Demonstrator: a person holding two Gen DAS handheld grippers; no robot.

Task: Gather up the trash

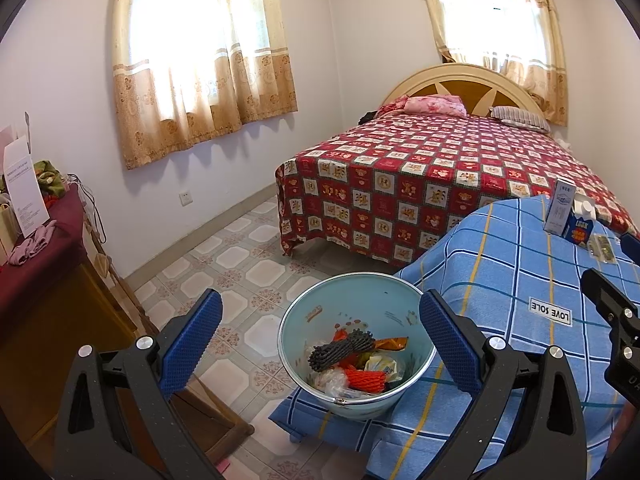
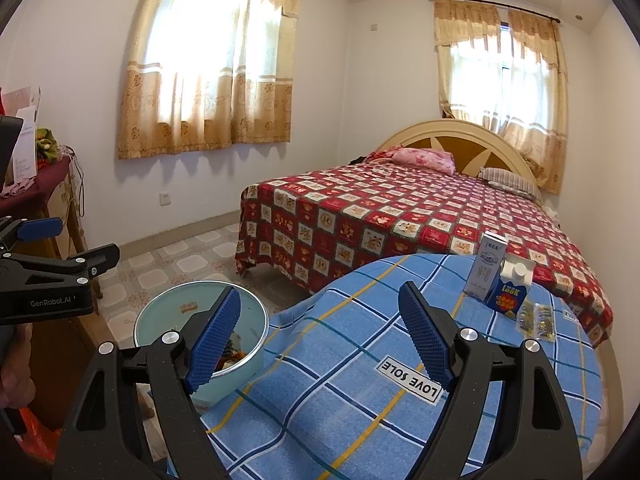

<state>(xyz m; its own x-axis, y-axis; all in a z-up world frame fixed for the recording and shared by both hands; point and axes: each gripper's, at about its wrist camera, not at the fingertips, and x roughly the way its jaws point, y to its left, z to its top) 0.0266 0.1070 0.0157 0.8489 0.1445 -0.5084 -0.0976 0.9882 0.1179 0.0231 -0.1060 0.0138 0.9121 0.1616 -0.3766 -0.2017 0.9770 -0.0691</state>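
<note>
- trash is sitting in two places: some is already lying in the pale blue bin (image 1: pixel 356 344), where a dark foam net (image 1: pixel 340 350), orange netting (image 1: pixel 366 380) and crumpled wrappers (image 1: pixel 384 364) are piling at the bottom, and more is waiting on the blue checked cloth (image 2: pixel 340 360) covering the table.
- the pieces not yet collected are standing at the far right of the cloth: a white-blue carton (image 2: pixel 489 266), a dark blue carton with a cap (image 2: pixel 510 290) touching it, and small clear packets (image 2: pixel 536 318) lying just beside them.
- the left gripper (image 1: pixel 320 336) is hovering over the bin with its jaws spread wide and nothing between the blue pads.
- the right gripper (image 2: pixel 320 332) is pointing across the cloth, jaws likewise wide apart and holding nothing, well short of the cartons.
- the bin is standing at the table's edge, with the cloth hanging right against its side; snagging that cloth while reaching could be dragging the cartons along or nudging the bin.
- the two cartons are standing upright and touching, so closing on one is likely to be tipping the other, and a fallen carton may be rolling toward the table edge near the red patterned bed (image 2: pixel 400 216).
- the packets look thin, flat and slippery; the pads may be sliding over them or pinching cloth instead.
- whether the capped carton is empty cannot be told; squeezing hard could be crushing it or spilling.
</note>
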